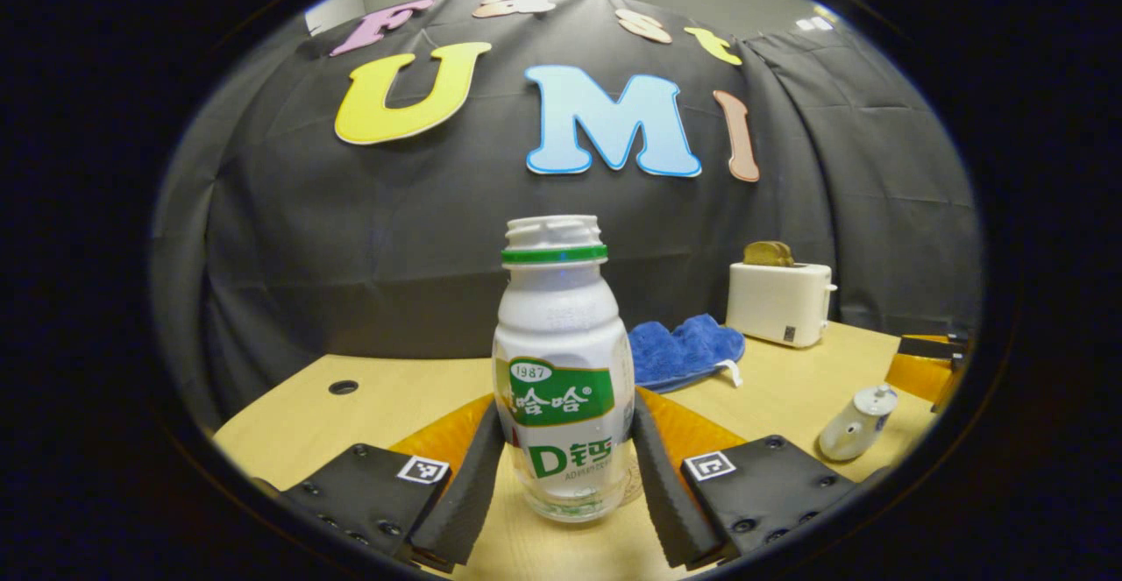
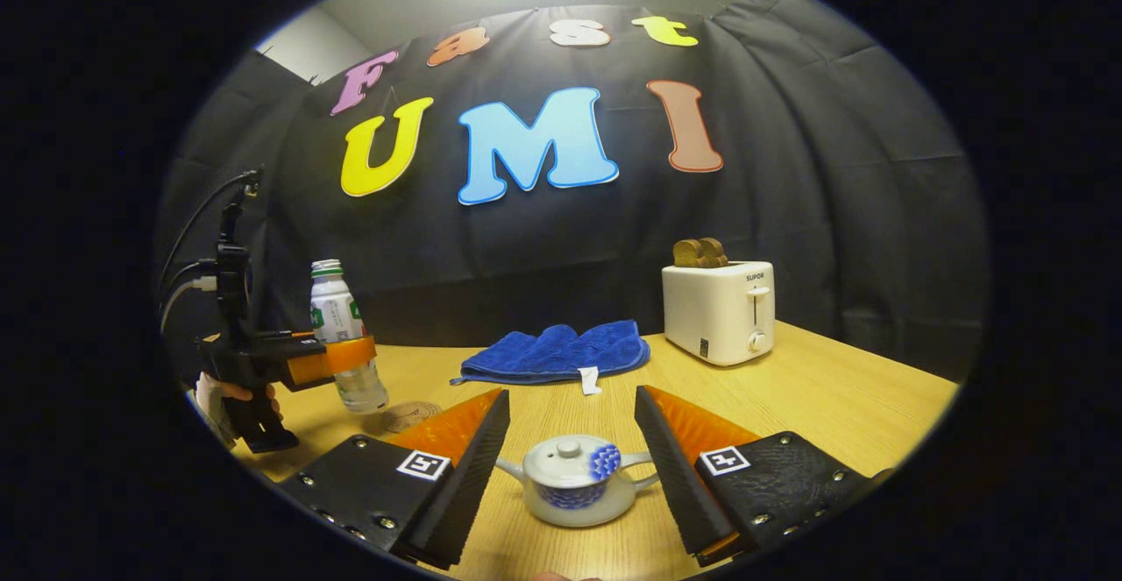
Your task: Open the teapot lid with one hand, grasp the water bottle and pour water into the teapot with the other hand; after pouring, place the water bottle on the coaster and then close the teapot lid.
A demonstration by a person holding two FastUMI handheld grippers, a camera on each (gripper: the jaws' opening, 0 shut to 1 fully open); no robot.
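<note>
Here the left gripper (image 1: pixel 565 467) is clamped on the uncapped water bottle (image 1: pixel 561 371), held upright above the table (image 1: pixel 394 397); the bottle hides most of the coaster (image 2: pixel 410 414) below. The right gripper (image 2: pixel 570 467) stands apart around the teapot (image 2: pixel 574 493), lid (image 2: pixel 568 458) on; whether either finger touches it is unclear.

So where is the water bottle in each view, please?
Left gripper view: water bottle at centre, upright between the left tongs.
Right gripper view: it is far left, held by those tongs above the table, beside the coaster.
Shared landmark: the toaster behind the blue cloth.
</note>
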